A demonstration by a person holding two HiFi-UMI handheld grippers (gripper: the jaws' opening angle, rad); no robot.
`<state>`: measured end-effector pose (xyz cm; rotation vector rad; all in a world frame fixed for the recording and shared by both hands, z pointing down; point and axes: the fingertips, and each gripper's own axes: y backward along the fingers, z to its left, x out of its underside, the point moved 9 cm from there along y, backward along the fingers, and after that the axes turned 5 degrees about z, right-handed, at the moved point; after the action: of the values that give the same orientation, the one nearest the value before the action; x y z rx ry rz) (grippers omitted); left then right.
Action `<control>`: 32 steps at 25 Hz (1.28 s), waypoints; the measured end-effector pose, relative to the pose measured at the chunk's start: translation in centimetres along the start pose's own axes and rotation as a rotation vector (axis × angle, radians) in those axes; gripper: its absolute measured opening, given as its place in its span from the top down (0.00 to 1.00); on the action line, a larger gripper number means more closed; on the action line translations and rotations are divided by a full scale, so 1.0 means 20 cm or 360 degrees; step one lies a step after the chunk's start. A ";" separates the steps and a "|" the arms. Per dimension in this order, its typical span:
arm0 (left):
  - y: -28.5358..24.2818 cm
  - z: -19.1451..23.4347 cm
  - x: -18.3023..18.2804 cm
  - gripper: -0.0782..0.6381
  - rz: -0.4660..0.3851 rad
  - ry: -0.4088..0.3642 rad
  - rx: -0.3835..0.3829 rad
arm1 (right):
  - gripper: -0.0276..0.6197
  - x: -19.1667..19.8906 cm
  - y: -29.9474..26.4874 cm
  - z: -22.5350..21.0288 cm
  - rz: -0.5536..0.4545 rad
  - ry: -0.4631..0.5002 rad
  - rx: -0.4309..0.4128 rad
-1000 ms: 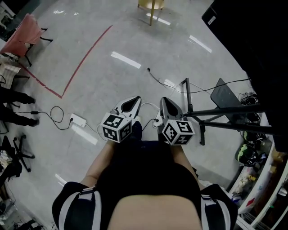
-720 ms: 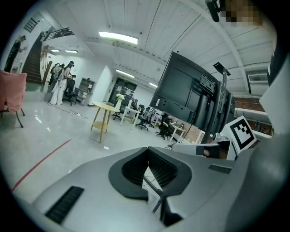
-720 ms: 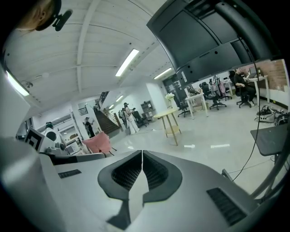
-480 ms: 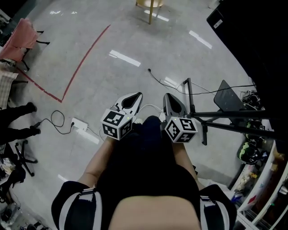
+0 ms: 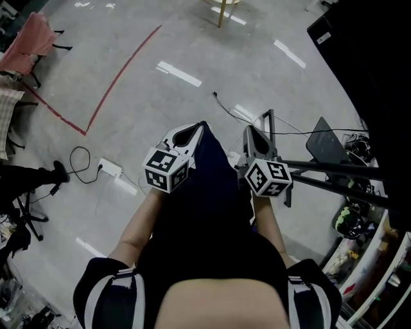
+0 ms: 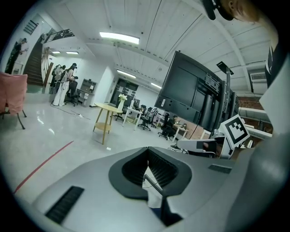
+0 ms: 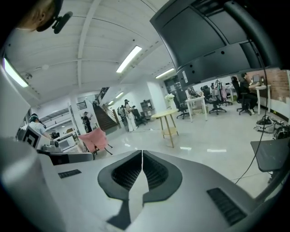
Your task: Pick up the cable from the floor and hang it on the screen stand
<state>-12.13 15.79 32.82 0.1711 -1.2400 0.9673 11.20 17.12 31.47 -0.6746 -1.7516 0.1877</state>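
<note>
A thin black cable [image 5: 226, 112] lies on the grey floor, running from its loose end toward the black screen stand [image 5: 270, 133]. The stand's bars reach right under the big dark screen [image 5: 372, 58]. In the head view my left gripper [image 5: 199, 127] and right gripper [image 5: 249, 131] are held side by side above the floor, with a dark trouser leg between them. Both are shut with nothing in them, as the left gripper view [image 6: 147, 150] and right gripper view [image 7: 142, 152] show. The right one hovers just left of the stand's leg, short of the cable.
A white power strip [image 5: 110, 168] with a looped black cord [image 5: 79, 158] lies to the left. A red tape line [image 5: 122, 71] crosses the floor. A pink chair [image 5: 29, 38] stands far left, a yellow table leg [image 5: 221, 9] ahead, and shelves with clutter [image 5: 352, 220] at the right.
The view has moved forward across the floor. The dark leg has swung up between the grippers, and the two grippers stand a little further apart. Both stay shut.
</note>
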 end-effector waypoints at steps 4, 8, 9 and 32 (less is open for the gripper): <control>-0.05 0.05 -0.01 0.88 0.0025 0.0000 -0.0030 | 0.92 -0.01 -0.12 -0.01 0.0072 0.0037 -0.0071; -0.14 0.12 -0.07 0.88 0.0043 -0.0010 -0.0074 | 0.92 -0.06 -0.25 -0.03 0.0109 0.0097 -0.0135; -0.17 0.14 -0.08 0.88 0.0044 -0.0012 -0.0083 | 0.92 -0.08 -0.28 -0.05 0.0108 0.0122 -0.0143; -0.94 0.61 -0.30 0.88 0.0149 -0.0081 -0.0053 | 0.92 -0.21 -1.17 -0.46 0.0314 0.0250 -0.0224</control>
<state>-7.73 -5.96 39.26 0.1127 -1.3193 1.0275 12.29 -6.27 41.45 -0.9410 -1.5575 0.1430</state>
